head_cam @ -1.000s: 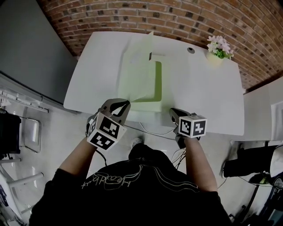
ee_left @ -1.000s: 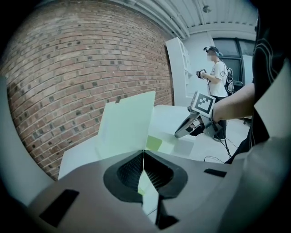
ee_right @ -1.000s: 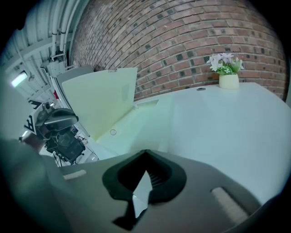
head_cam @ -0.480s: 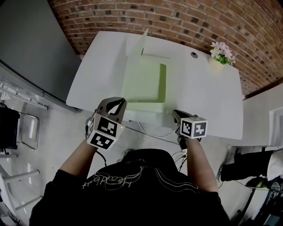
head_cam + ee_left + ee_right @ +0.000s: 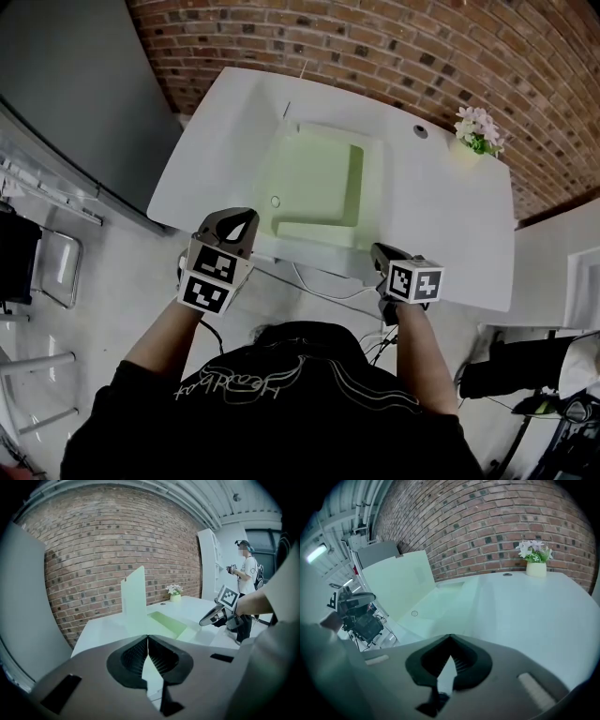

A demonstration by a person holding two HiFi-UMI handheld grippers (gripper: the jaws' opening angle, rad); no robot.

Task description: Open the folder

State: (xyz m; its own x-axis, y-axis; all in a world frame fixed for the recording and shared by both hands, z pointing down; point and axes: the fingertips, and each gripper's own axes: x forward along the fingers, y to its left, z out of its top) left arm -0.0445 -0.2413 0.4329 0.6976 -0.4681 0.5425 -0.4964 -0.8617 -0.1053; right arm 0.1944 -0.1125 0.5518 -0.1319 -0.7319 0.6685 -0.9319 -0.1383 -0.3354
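**Opening the folder: cover up, jaws clenched**

The folder point(image 5: 314, 187) lay ahead of both jaws, its cover point(image 5: 133, 599) seemingly upright. We saw the left gripper point(image 5: 147, 638) and right gripper point(image 5: 450, 637) clenched, empty; we judged a gentle nudge should lay it flat.

The head camera is looking steeply down from above the person, holding the whole white table point(image 5: 450, 216) in the upper half of its frame, with the brick wall point(image 5: 394, 47) along the top. The camera on the left gripper point(image 5: 249, 217) is riding low behind its own jaws, facing across the table toward that wall and catching the right gripper point(image 5: 204, 620) at centre right. The right gripper's camera is sitting close over the tabletop, also facing the wall. All three views are sharing the folder point(image 5: 314, 183) and the flower pot point(image 5: 473, 141).
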